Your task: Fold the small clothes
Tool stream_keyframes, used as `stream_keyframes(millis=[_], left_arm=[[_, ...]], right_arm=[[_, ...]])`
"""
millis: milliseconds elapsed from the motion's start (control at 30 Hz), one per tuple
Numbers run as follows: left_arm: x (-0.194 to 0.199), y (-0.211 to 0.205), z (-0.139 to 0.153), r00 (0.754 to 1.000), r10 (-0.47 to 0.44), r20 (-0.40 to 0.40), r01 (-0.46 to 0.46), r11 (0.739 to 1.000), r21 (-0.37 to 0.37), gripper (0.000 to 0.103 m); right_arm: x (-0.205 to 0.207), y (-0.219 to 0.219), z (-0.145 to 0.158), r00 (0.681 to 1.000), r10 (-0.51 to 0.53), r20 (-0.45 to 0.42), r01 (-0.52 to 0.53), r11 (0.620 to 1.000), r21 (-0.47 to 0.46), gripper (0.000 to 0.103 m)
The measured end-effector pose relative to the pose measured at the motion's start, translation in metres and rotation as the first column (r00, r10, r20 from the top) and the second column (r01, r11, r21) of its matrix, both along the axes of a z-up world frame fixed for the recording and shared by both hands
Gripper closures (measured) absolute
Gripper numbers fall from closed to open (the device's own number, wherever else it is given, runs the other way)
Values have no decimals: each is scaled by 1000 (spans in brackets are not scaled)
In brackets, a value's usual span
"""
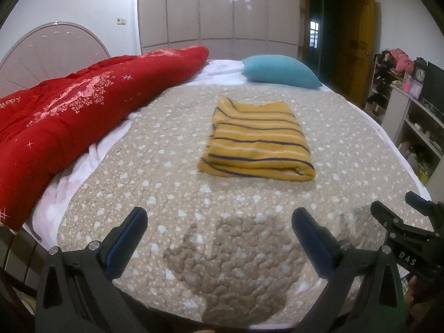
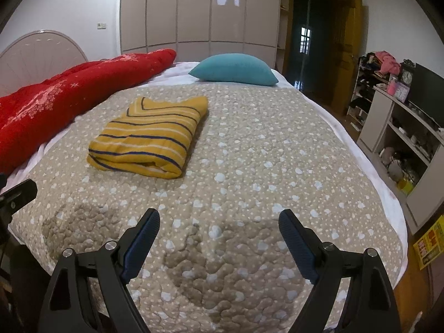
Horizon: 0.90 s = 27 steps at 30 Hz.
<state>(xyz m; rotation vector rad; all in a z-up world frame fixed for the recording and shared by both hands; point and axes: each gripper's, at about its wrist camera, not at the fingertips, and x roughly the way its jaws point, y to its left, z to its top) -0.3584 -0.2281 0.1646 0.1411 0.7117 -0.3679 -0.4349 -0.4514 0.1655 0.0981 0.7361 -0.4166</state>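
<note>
Both the left gripper [image 1: 219, 219] and right gripper [image 2: 219, 222] are hanging wide and empty; the folded striped top [image 1: 256, 141] is lying ahead, well apart, nearer the left.

The folded striped garment [image 1: 256, 144] is looking like a soft knit cloth, matt, mustard with dark and pale stripes. Under it the bedspread [image 1: 172, 183] is showing as quilted cotton-like cloth, puckered and bumpy (little pale hearts printed all over). The red quilt [image 1: 69, 111] is catching a faint sheen, smooth and padded. The teal pillow [image 2: 234, 69] is reading as finely textured matt fabric. Behind, the wardrobe doors [image 2: 194, 11] are gleaming, a glossy smooth finish reflecting the lamps. The left gripper [image 1: 219, 222] is appearing as matt black plastic with bright metal screws; the right gripper's [image 2: 219, 222] fingers [image 2: 298, 245] are wearing ribbed blue rubbery pads.
</note>
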Motion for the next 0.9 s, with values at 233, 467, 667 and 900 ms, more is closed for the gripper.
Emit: stream_keyframes(millis=[233,467,667,900], left_arm=[[2,-7,-13,998,-31,-49,31,999,12,0],[9,-11,-31,993,-35,-112,36,999,13,0],[15,-9,-43,990,-28,-138,28,1000,0,0],[26,-6,-60,985,-17,-173,17,1000,0,0]], right_arm=[[4,-3,-8,1000,-9,-27,9,1000,17,12],[5,-3,-17,999,-5,-40,6,1000,26,12],[6,-2,-25,998,-11,-58,12,1000,28,12],[8,2,-33,997,-2,-72,4,1000,26,12]])
